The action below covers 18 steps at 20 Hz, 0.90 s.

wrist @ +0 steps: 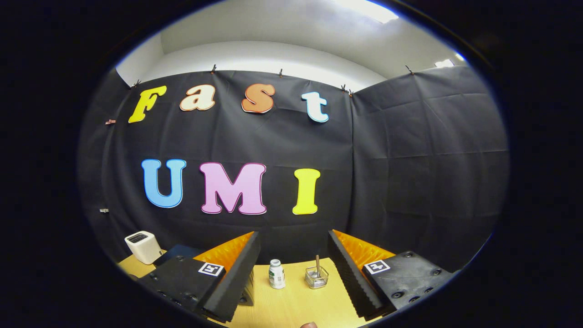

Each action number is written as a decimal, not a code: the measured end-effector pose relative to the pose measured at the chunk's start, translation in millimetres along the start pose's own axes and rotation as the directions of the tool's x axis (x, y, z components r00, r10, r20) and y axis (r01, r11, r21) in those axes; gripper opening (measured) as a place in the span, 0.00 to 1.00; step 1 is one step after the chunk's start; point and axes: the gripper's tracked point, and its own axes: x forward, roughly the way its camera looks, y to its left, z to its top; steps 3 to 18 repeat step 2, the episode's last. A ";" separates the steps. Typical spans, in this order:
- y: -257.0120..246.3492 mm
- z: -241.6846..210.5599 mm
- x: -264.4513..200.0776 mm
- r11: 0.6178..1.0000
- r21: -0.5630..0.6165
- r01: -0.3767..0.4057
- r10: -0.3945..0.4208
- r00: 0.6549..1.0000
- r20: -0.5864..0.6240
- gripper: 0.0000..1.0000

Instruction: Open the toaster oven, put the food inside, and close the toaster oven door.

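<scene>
My gripper (292,235) is open and held high above a wooden table (296,305), with nothing between its fingers. Beyond the left finger, at the table's far left corner, stands a small white appliance (143,246) with a dark slot on top. A dark blue object (178,252) lies beside it, partly hidden by the left finger. Seen in the gap between the fingers, a small white bottle (276,274) and a wire basket (316,277) with a stick in it stand on the table. I cannot make out a toaster oven door or any food.
The black cloth wall (410,182) closes off the table at the back and on the right. A small rounded brownish thing (309,325) peeks in at the near edge of the table; I cannot tell what it is.
</scene>
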 end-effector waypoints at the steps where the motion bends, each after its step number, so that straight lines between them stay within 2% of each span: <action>1: 0.5 -0.9 -0.7 1.000 0.000 0.000 0.000 1.000 -0.001 0.96; 18: 0.0 -0.8 -2.0 1.000 -0.002 -0.001 0.001 1.000 -0.003 0.96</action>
